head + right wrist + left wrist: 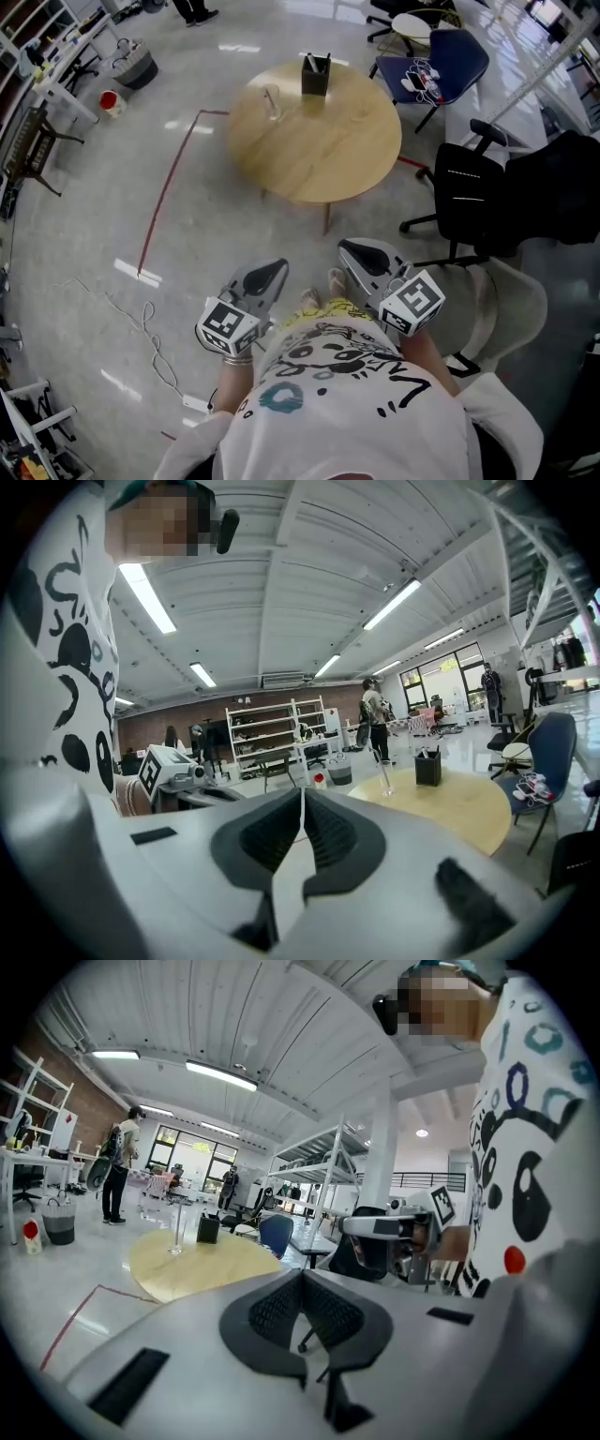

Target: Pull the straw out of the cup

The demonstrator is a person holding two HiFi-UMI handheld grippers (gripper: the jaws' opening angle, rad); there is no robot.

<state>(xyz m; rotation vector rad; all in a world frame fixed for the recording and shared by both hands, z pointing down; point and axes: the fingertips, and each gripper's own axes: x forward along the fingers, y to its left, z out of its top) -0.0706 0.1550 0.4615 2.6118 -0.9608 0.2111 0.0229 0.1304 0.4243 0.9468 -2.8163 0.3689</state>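
A clear glass cup with a thin straw in it stands on the far left part of a round wooden table. It also shows as a tall glass cup in the left gripper view and as a cup in the right gripper view. Both grippers are held close to my body, well short of the table. My left gripper is shut and empty, its jaws pressed together. The right gripper is likewise shut with nothing between its jaws.
A black pen holder stands at the table's far edge. A blue chair and a black office chair are to the right. Red tape and a white cable lie on the floor at left. A person stands far off.
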